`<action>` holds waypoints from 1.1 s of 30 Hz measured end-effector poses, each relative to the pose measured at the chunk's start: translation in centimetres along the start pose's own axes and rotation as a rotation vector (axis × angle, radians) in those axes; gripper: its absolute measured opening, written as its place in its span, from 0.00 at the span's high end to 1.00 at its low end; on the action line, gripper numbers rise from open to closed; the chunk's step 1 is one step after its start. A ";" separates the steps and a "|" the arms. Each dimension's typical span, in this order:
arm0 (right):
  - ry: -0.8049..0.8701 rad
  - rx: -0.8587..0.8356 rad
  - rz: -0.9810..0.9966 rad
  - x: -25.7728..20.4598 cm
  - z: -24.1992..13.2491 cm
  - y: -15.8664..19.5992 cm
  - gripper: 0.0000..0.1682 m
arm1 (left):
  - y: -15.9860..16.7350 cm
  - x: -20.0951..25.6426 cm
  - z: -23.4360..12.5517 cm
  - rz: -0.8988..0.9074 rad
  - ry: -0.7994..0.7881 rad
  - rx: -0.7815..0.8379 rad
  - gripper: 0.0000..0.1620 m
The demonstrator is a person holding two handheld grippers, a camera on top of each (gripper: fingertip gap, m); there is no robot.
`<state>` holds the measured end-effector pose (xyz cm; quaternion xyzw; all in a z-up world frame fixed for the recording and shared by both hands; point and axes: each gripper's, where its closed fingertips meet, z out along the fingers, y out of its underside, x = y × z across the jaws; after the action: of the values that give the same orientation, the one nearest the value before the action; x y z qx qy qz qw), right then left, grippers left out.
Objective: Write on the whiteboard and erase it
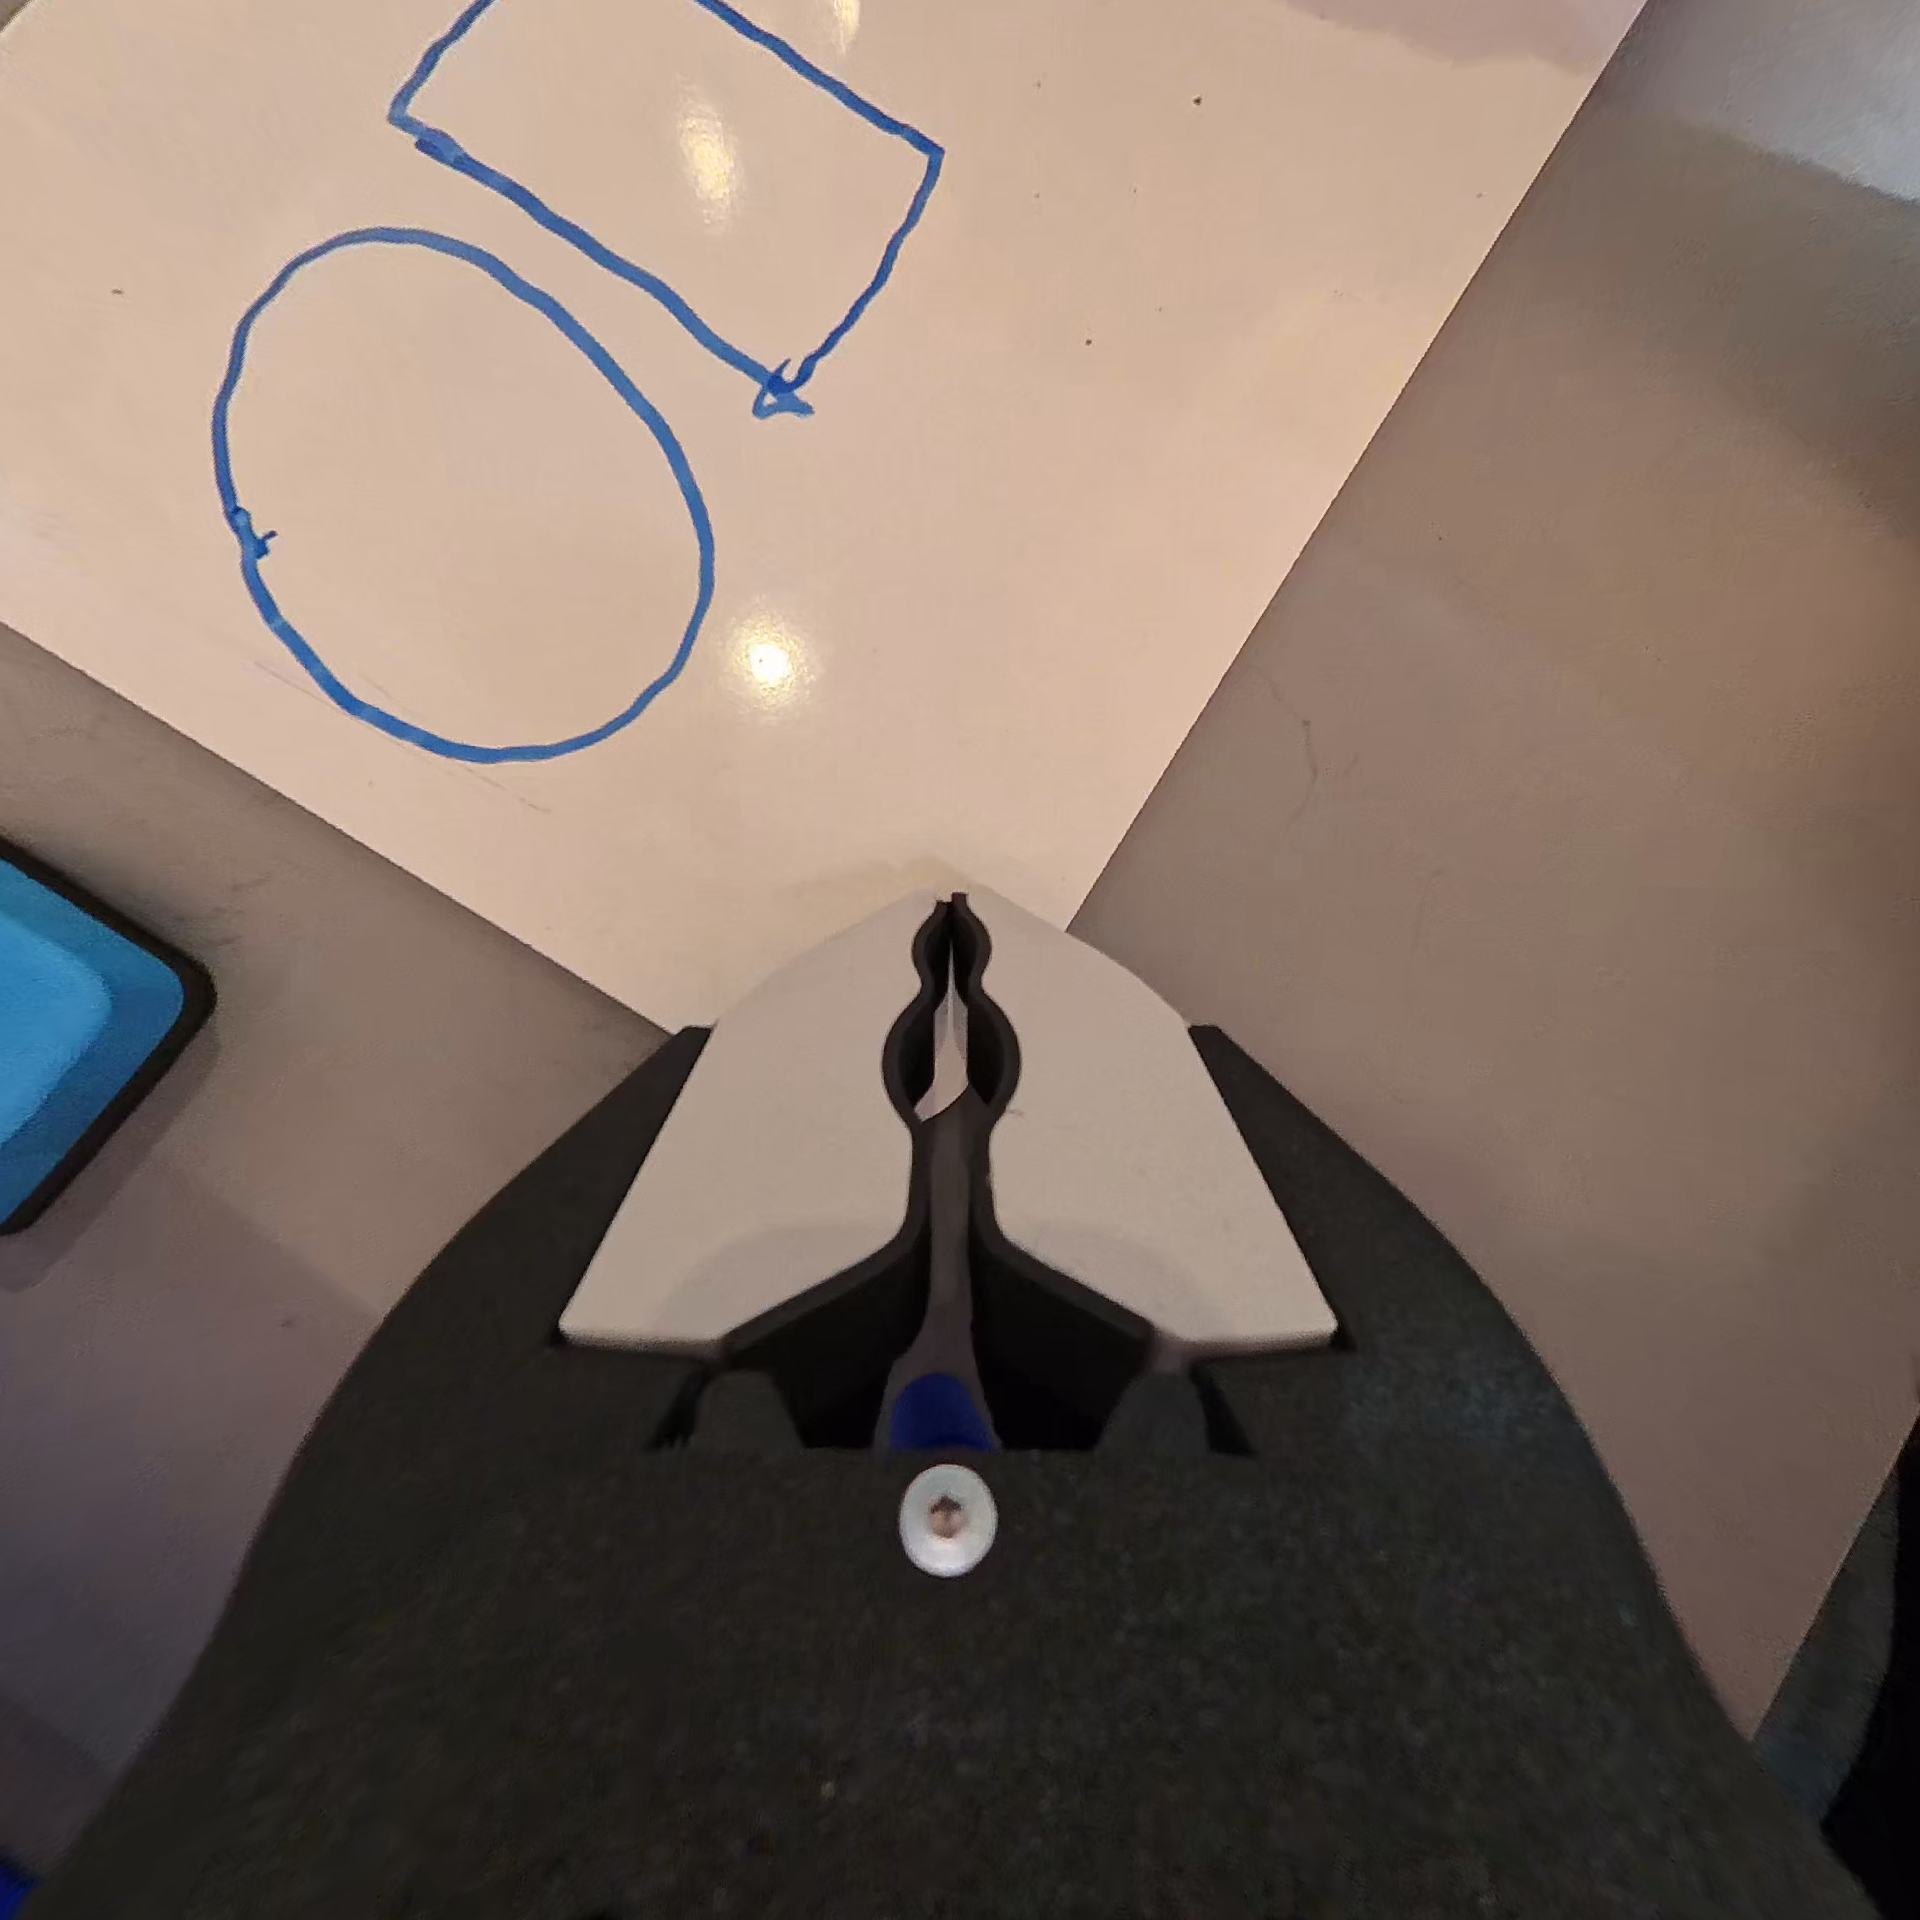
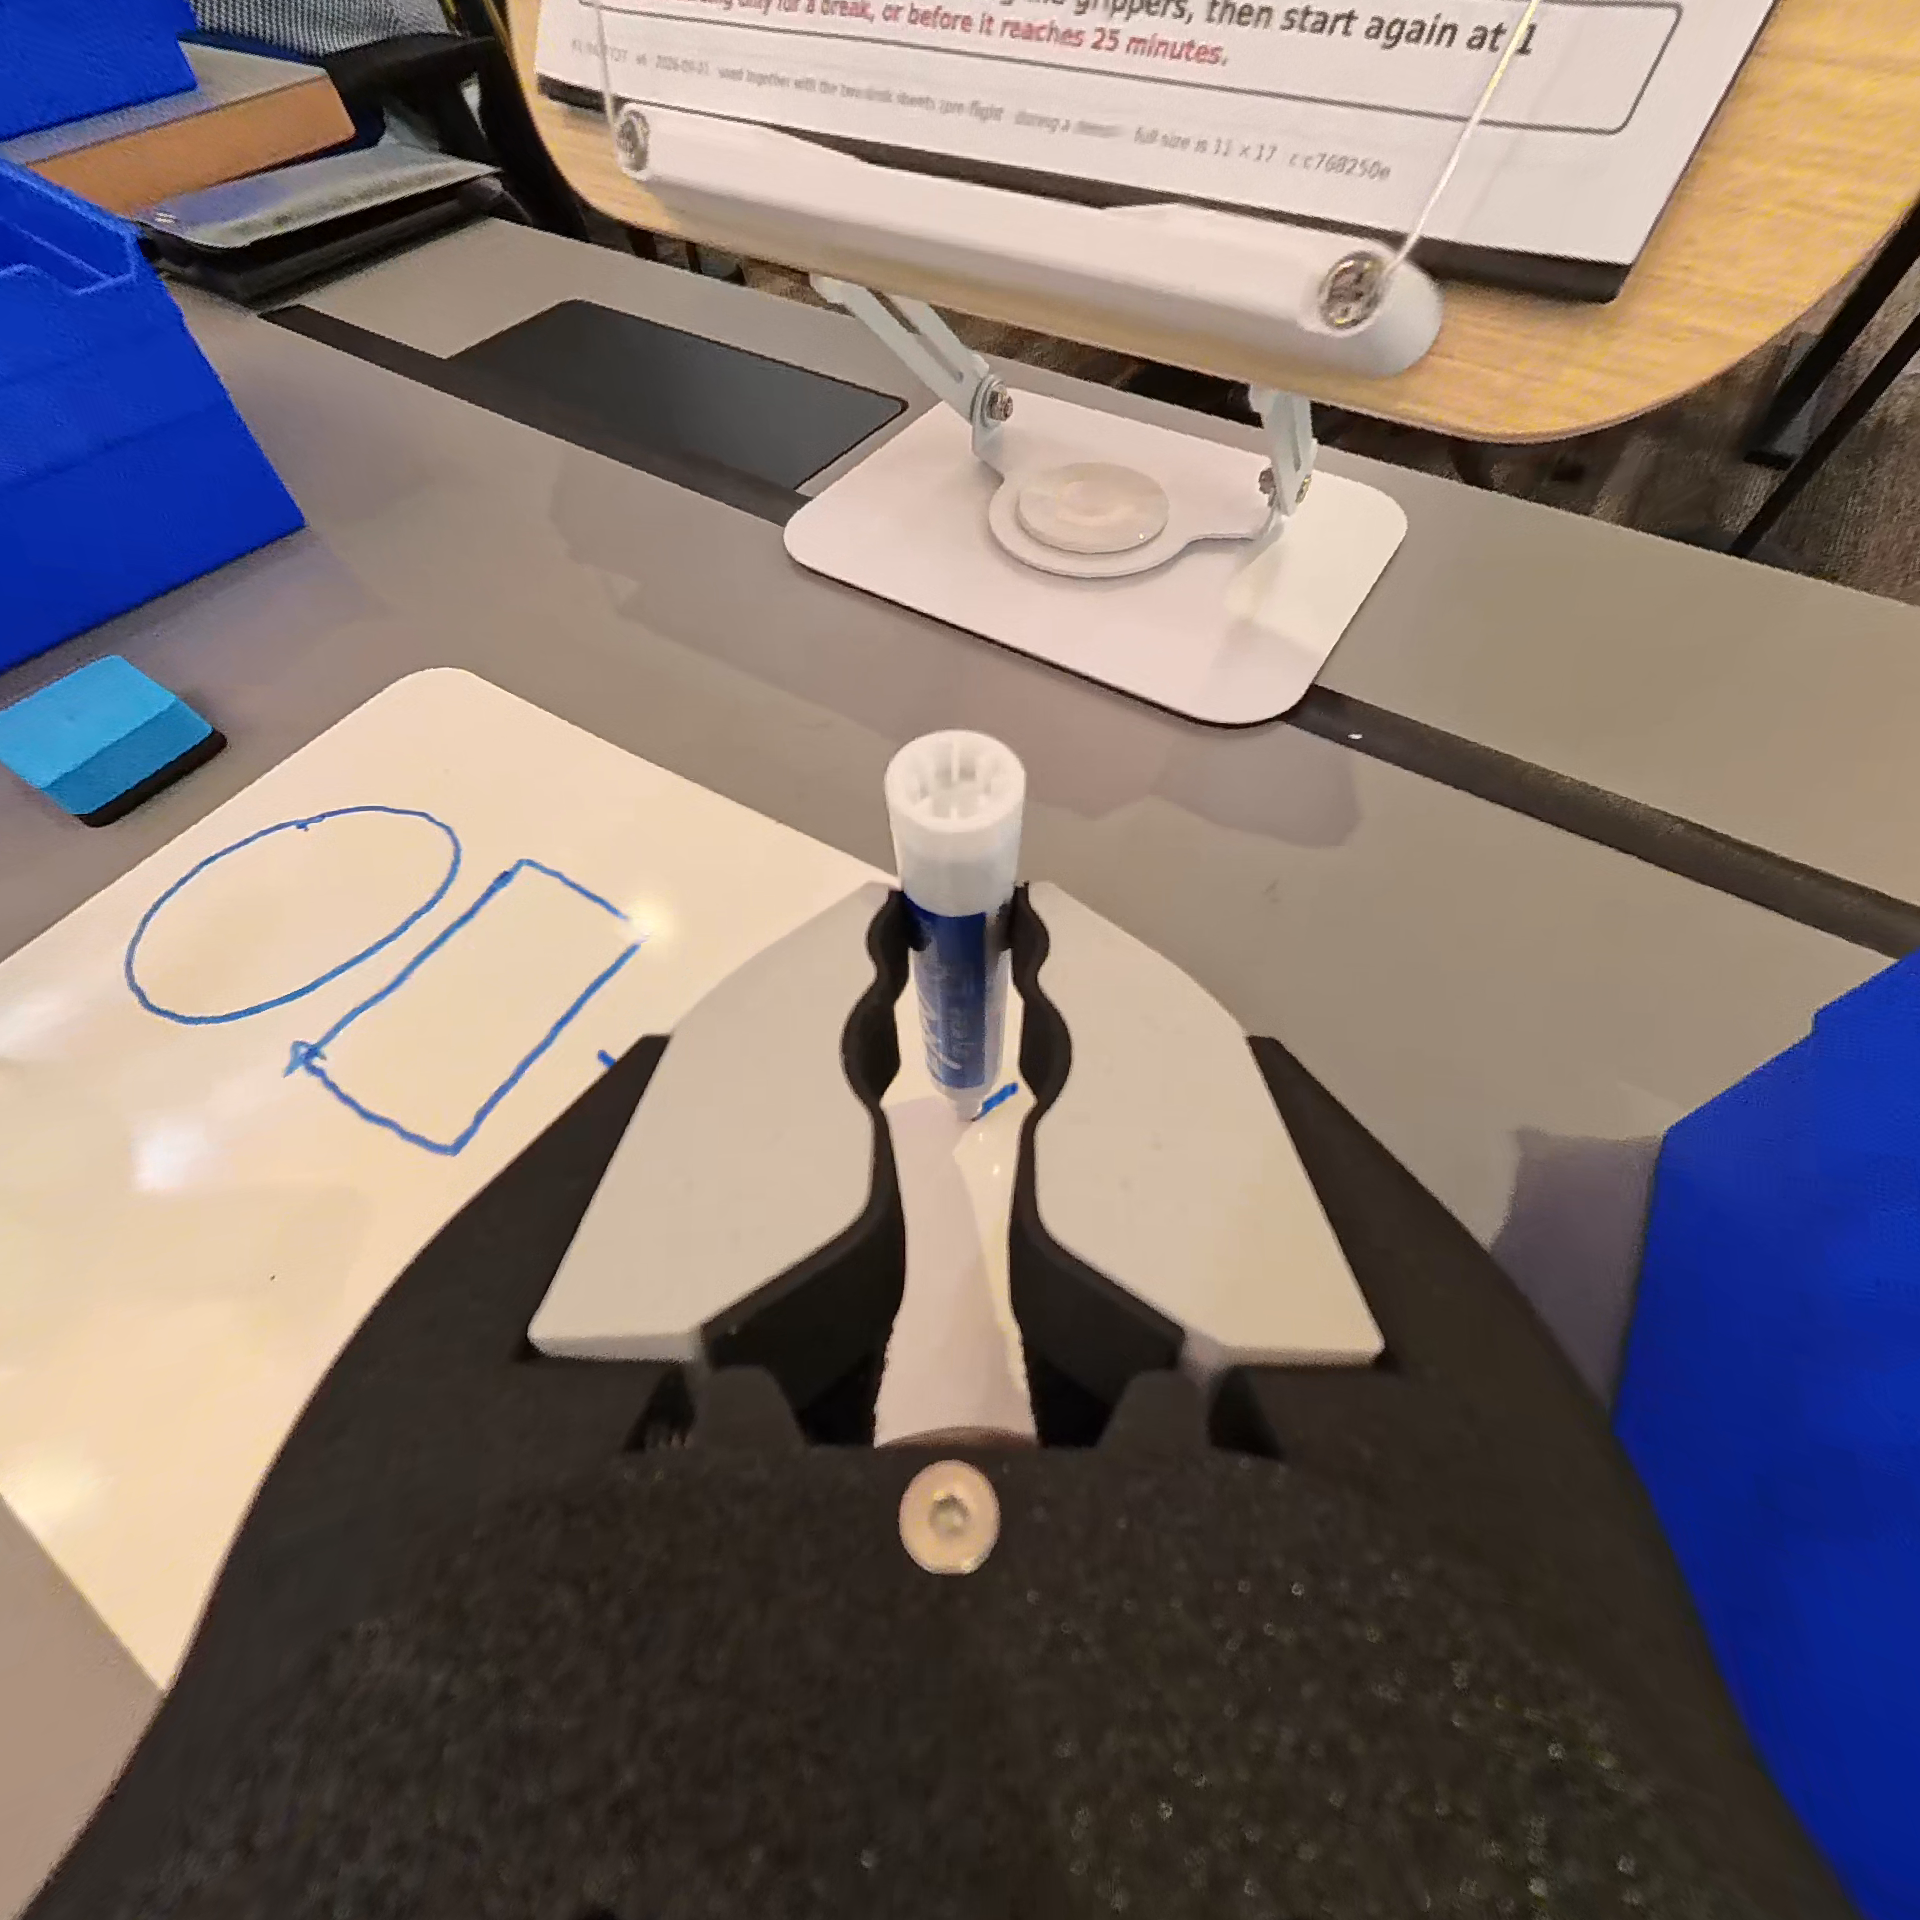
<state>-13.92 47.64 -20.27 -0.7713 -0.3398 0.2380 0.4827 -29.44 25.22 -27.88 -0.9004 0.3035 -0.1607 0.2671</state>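
The whiteboard [image 1: 1039, 520] lies flat on the grey table and bears a blue circle [image 1: 707, 540] and a blue rectangle [image 1: 925, 208]. My left gripper [image 1: 954, 906] is shut, with its tips at the board's near corner. In the right wrist view the whiteboard [image 2: 208, 1247] shows the circle [image 2: 130, 966] and the rectangle [image 2: 548, 1044]. My right gripper [image 2: 956, 904] is shut on a blue marker [image 2: 951, 997] with a white end. It holds the marker upright, tip down on the board beside a short blue stroke [image 2: 997, 1096].
A blue eraser [image 2: 104, 732] with a black base lies on the table by the board's far left edge, and shows in the left wrist view [image 1: 62, 1029]. A document stand's white base [image 2: 1340, 582] stands behind the board. Blue bins stand at the left [image 2: 104, 436] and right [image 2: 1787, 1351].
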 end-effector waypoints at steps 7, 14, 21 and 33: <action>-0.022 -0.008 -0.005 -1.9 -1.0 0.6 0.89 | 0.0 0.0 0.0 -0.019 0.021 0.017 1.00; -0.051 -0.014 -0.014 -4.5 -2.4 1.3 0.89 | 0.0 0.0 0.0 -0.010 0.014 0.012 1.00; -0.078 -0.015 -0.029 -7.1 -3.2 1.8 0.89 | 0.1 0.0 -0.1 0.001 0.002 0.000 1.00; -0.012 -0.038 -0.051 -5.1 -3.9 2.1 0.89 | 0.0 0.1 0.0 0.002 0.004 -0.001 1.00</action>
<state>-13.89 40.90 -20.34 -0.7700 -0.3668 0.2237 0.4717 -29.40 25.12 -27.87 -0.8998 0.3052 -0.1622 0.2664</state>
